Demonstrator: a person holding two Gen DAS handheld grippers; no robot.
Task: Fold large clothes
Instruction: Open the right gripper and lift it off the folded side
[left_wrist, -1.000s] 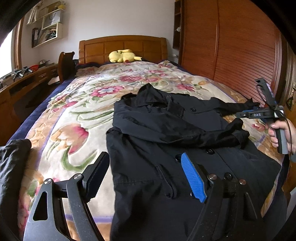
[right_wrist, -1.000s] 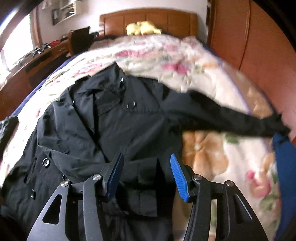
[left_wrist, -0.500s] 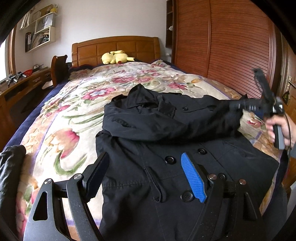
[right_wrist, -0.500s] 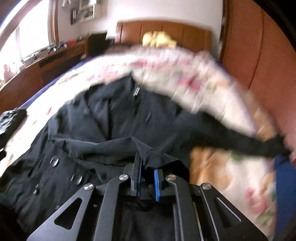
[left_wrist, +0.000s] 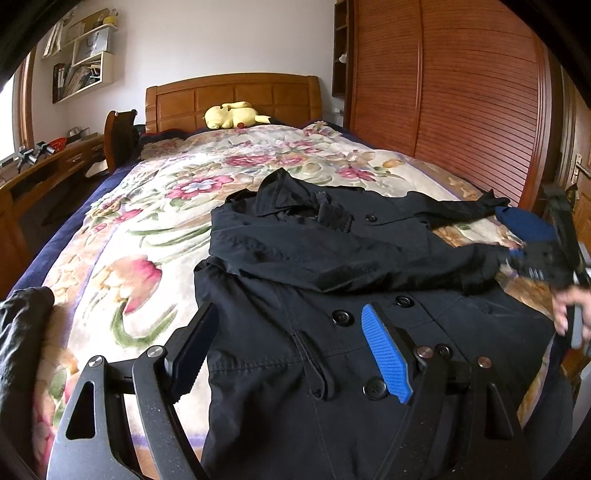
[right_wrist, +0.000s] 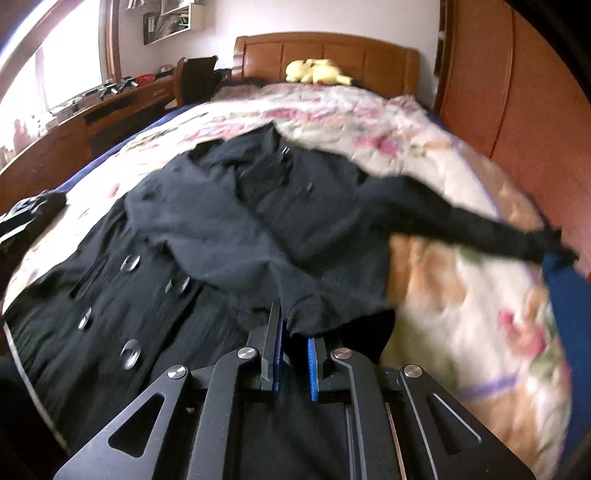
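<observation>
Black buttoned coat (left_wrist: 332, 295) lies rumpled, sleeve cuff pinched in right gripper (right_wrist: 295, 354); left gripper (left_wrist: 288, 354) wide.

My right gripper (right_wrist: 293, 354) pinches the cuff of one sleeve (right_wrist: 321, 310) of the black coat (right_wrist: 155, 280), which lies buttons-up on the flowered bedspread (right_wrist: 461, 295). The other sleeve (right_wrist: 480, 229) stretches toward the bed's right edge. A yellow plush toy (right_wrist: 314, 72) sits by the wooden headboard (right_wrist: 332, 51)
</observation>
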